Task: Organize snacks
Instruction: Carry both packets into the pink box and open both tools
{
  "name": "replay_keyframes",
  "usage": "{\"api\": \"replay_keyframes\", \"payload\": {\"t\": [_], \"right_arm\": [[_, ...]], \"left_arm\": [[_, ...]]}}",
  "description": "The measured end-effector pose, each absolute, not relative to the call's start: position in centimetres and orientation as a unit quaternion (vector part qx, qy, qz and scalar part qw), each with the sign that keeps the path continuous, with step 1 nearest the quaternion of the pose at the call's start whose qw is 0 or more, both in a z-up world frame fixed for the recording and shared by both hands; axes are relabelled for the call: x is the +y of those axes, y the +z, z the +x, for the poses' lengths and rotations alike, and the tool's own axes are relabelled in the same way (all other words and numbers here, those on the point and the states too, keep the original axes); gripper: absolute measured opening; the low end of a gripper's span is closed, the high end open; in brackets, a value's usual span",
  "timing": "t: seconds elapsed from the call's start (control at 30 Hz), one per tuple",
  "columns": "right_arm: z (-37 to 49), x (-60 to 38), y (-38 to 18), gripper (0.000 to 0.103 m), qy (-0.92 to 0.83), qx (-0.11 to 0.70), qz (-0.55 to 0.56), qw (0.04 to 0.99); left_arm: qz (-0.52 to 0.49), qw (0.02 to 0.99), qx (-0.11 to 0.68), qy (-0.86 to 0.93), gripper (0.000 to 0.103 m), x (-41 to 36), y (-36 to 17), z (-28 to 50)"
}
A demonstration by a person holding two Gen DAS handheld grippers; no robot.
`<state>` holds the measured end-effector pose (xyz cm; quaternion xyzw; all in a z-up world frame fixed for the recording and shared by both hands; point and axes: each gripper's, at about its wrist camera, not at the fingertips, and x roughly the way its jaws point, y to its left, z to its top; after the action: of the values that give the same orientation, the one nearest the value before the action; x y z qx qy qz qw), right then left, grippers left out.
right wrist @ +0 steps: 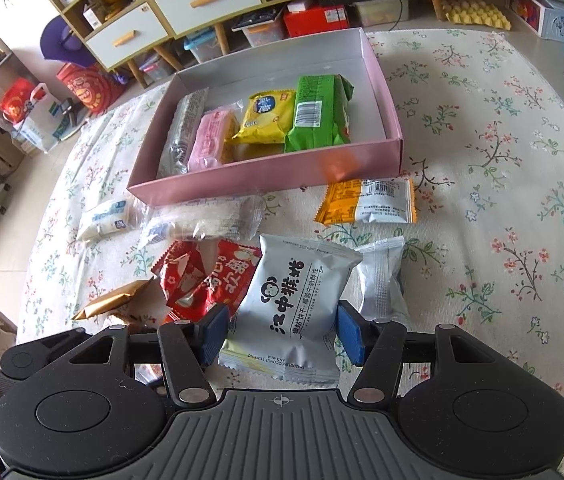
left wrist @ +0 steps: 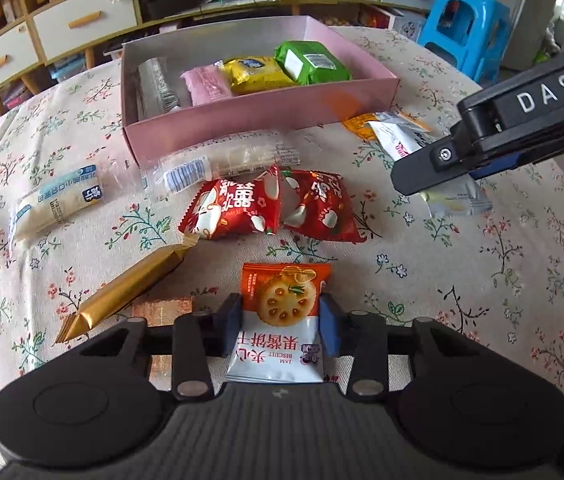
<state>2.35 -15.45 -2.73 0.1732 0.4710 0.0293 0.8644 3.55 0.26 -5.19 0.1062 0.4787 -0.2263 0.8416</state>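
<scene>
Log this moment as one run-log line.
left gripper: closed on jam biscuit packet | right gripper: holding silver packet | pink box: partly filled

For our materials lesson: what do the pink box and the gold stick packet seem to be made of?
Pink box: probably cardboard, matte; thin flat walls with folded corners and a plain grey inside.
Gold stick packet: likely metallised plastic film, glossy; it shines and has crimped, pleated ends.
</scene>
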Motion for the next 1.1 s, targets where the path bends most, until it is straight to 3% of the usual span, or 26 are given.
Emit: {"api": "replay_keyframes", "payload": {"t": [0.5, 1.1], "right_arm": [[3.0, -16.0, -1.0, 0.058, 0.033, 0.443, 0.199, 0.874], [9.1, -18.2, -0.3, 0.058, 0.033, 0.379, 0.262, 0.887]], "left_arm": [[0.013, 0.859, 0.449, -0.247, 0.036, 2.9, -0.3, 3.8], [-0.093, 0.901, 0.385, -0.178, 0.036, 3.5, 1.5, 11.5]]}}
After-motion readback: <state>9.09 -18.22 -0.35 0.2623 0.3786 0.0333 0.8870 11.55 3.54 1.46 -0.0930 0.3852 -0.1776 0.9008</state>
